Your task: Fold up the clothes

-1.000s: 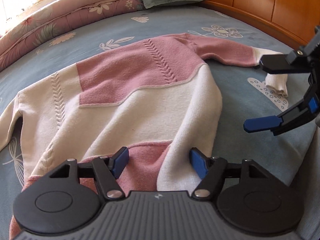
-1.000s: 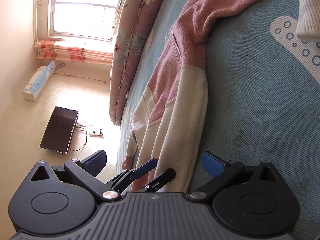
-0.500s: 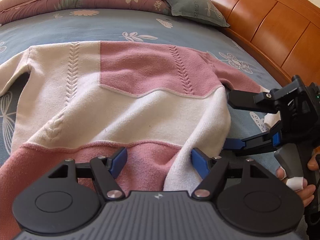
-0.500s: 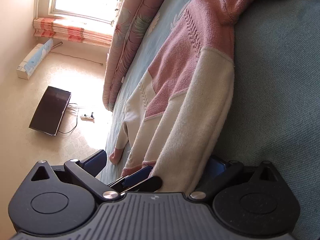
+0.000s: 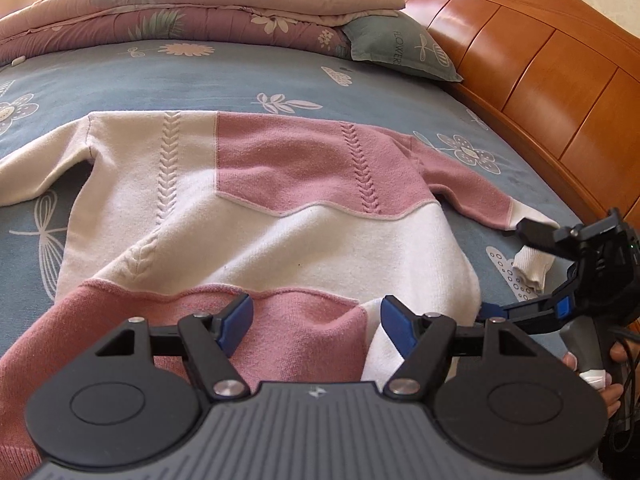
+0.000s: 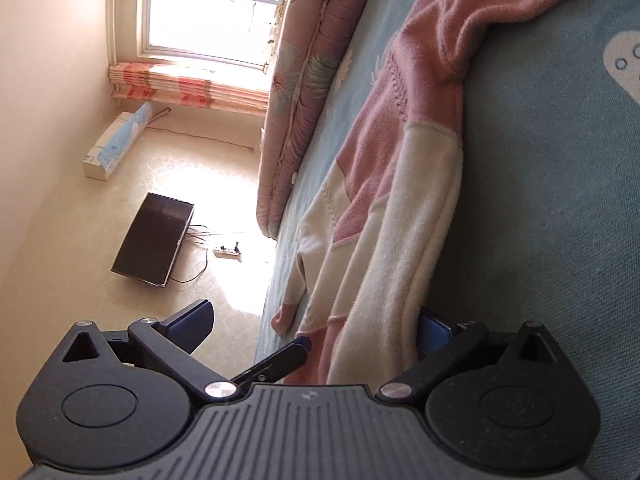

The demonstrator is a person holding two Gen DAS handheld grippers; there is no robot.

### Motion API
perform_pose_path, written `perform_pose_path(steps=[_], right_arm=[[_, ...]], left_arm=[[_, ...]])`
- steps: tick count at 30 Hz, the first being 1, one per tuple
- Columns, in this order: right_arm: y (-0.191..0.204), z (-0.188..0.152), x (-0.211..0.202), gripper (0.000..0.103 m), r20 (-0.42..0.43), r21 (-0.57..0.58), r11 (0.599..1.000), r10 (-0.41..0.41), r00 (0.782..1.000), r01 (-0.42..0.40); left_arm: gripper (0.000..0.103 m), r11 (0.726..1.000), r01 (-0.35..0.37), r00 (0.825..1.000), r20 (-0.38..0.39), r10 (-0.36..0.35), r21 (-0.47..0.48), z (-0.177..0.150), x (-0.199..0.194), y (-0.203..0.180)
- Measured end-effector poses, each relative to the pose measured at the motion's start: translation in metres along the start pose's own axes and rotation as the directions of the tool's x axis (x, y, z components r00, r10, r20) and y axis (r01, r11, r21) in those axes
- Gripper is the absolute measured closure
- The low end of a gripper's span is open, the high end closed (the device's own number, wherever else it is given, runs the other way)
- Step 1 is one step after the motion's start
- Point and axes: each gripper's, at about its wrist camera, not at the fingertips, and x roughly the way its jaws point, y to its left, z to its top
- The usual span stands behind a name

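Left wrist view: a pink and cream cable-knit sweater (image 5: 256, 216) lies spread on the blue flower-printed bedsheet (image 5: 248, 76), its hem toward 6 o'clock. The left gripper (image 5: 316, 318) stands open over the pink hem band, blue pads apart, fabric between them but not pinched. Its housing hides the hem's lowest part. At 3 o'clock the right gripper (image 5: 516, 276) is turned on its side, jaws spread; its lower finger slips under the sweater's cream side edge, its tip hidden by the cloth. Only fingertips of the person's hand (image 5: 600, 376) show, cut off by the frame. A folded floral quilt (image 5: 192, 12) and grey-green pillow (image 5: 400, 46) sit at 12 o'clock, beside the orange wooden headboard (image 5: 552, 80).

Right wrist view: the scene is rolled sideways. The right gripper (image 6: 316, 326) is open, the sweater's (image 6: 404, 216) edge lying against its right finger, which the cloth partly covers. A dark flat screen (image 6: 154, 244) lies on the floor at 9 o'clock.
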Motion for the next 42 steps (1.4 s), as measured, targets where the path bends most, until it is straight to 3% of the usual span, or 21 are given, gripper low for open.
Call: perform_pose_path(steps=[5, 8, 10, 13, 15, 18, 23, 29, 37, 42], right_arm=[[-0.007, -0.003, 0.004, 0.000, 0.009, 0.009, 0.999, 0.051, 0.999, -0.051], [-0.021, 0.003, 0.002, 0.000, 0.069, 0.042, 0.986, 0.159, 0.985, -0.162], [-0.029, 0.006, 0.002, 0.002, 0.077, 0.047, 0.982, 0.178, 0.981, -0.182], [-0.039, 0.008, 0.000, 0.026, 0.076, 0.039, 0.984, 0.168, 0.983, -0.171], [-0.045, 0.003, -0.005, 0.053, 0.064, 0.012, 0.991, 0.134, 0.989, -0.135], [-0.047, -0.001, -0.008, 0.061, 0.074, 0.008, 0.993, 0.121, 0.990, -0.122], [-0.026, -0.005, 0.010, 0.091, 0.058, -0.119, 0.988, -0.090, 0.994, 0.096], [-0.012, -0.004, 0.009, 0.086, 0.016, -0.124, 0.972, -0.202, 0.979, 0.202], [0.030, -0.006, -0.047, 0.088, 0.103, -0.272, 0.918, -0.270, 0.957, 0.288], [0.035, 0.007, -0.087, 0.093, 0.152, -0.318, 0.846, -0.400, 0.904, 0.428]], left_arm=[[0.032, 1.000, 0.001, 1.000, 0.008, -0.001, 0.003, -0.001, -0.004, -0.002], [0.032, 1.000, -0.002, 1.000, 0.010, 0.002, -0.011, -0.002, -0.004, -0.001], [0.032, 1.000, -0.003, 1.000, 0.009, 0.003, -0.016, -0.004, -0.005, -0.001], [0.032, 1.000, -0.004, 1.000, 0.011, 0.004, -0.023, -0.007, -0.008, 0.000], [0.032, 0.999, -0.008, 1.000, 0.011, 0.009, -0.035, -0.009, -0.010, 0.002], [0.032, 0.999, -0.015, 1.000, 0.008, 0.016, -0.049, -0.010, -0.011, 0.006], [0.032, 0.999, -0.015, 1.000, 0.004, 0.015, -0.050, -0.011, -0.011, 0.004], [0.032, 0.999, -0.032, 0.999, 0.008, 0.032, -0.028, -0.011, -0.018, 0.001], [0.032, 0.998, -0.063, 0.998, 0.026, 0.063, -0.014, -0.007, -0.031, 0.004], [0.032, 0.998, -0.068, 0.997, 0.030, 0.067, 0.006, -0.008, -0.036, 0.002]])
